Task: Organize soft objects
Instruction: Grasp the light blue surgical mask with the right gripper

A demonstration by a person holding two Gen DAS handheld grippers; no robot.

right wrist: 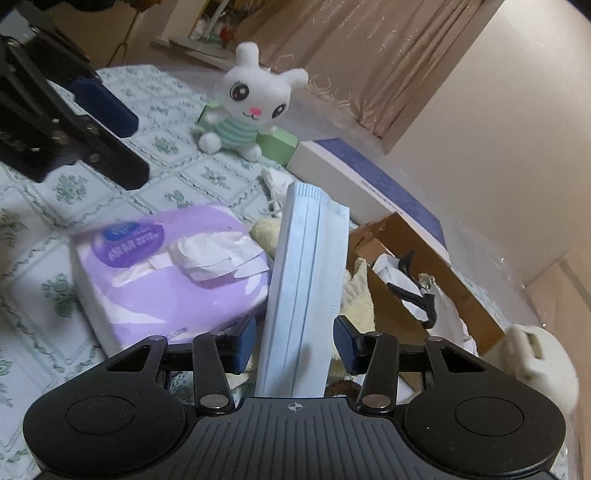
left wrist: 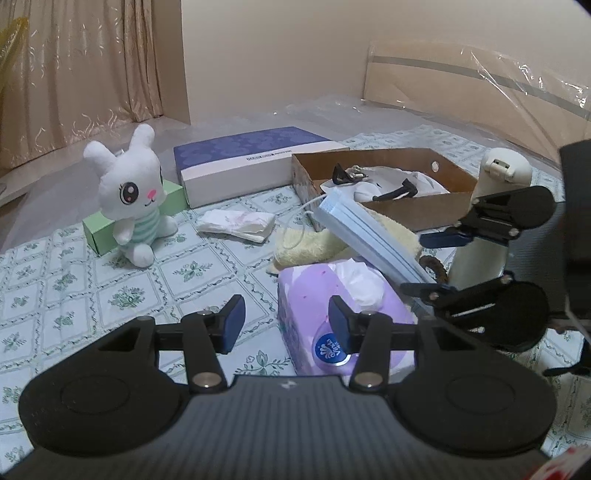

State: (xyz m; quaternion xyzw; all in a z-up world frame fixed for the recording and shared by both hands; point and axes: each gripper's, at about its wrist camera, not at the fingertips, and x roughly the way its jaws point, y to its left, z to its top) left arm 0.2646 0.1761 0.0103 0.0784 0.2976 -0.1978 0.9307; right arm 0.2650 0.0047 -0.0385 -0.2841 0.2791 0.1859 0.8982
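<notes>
Your right claw [right wrist: 294,343]: parted, pads flanking mask stack [right wrist: 308,280], no visible grip. Left claw [left wrist: 286,325]: open, empty. Next: pinch masks, carry right to cardboard box [left wrist: 436,212].

Dim, even indoor light gives soft shadows; fisheye edges bend and darken, and the crinkled clear plastic sheet [left wrist: 517,85] glints.

The wall [left wrist: 277,55] was plain cream and evenly lit by soft indoor light. Beige curtains [left wrist: 81,74] with a shiny woven pattern hung to the left of a jutting wall corner. The surface below was covered with a tablecloth [left wrist: 92,288] printed in green flowers inside diamond outlines, under clear plastic sheet [left wrist: 517,74]. A cluttered shelf [right wrist: 214,26], perhaps a sill, showed blurred behind the curtains.
</notes>
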